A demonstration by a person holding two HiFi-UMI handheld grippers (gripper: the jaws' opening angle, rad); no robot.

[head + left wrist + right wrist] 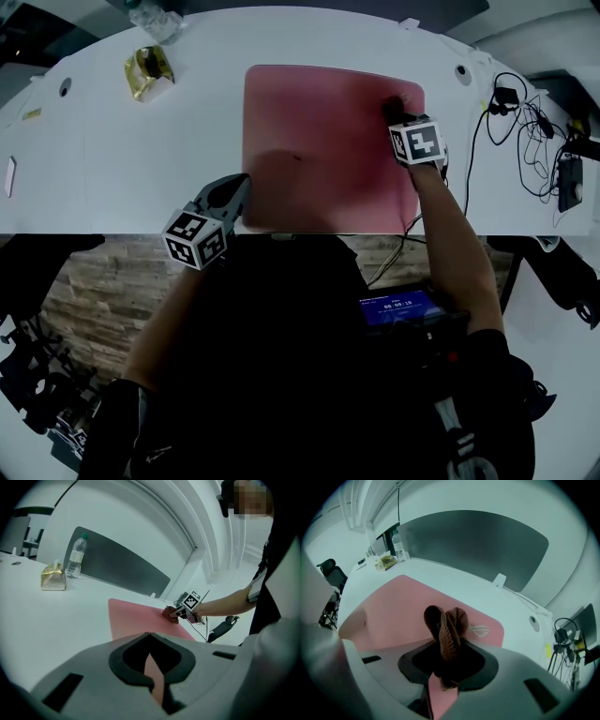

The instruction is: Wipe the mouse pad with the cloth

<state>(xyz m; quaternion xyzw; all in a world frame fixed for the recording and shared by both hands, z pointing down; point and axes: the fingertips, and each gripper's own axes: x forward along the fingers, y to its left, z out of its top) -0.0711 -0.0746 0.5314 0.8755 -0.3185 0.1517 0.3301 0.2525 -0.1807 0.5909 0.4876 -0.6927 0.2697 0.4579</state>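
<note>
Between the right gripper's [397, 108] clamped jaws, the cloth [446, 625] presses the mouse pad [319, 141] for wiping — the left gripper's [242, 187] jaws, closed and empty, probably steady the pad's edge.

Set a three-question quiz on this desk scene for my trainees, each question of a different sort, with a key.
1. True or false: the right gripper is shut on the brown cloth.
2. Where on the pink mouse pad does the cloth sit, seen from the head view? A) near left corner B) far right corner C) centre
3. Fill the gap: beside the gold bag on the white table stands a plastic ____.
Key: 1 true; 2 B; 3 bottle.
</note>
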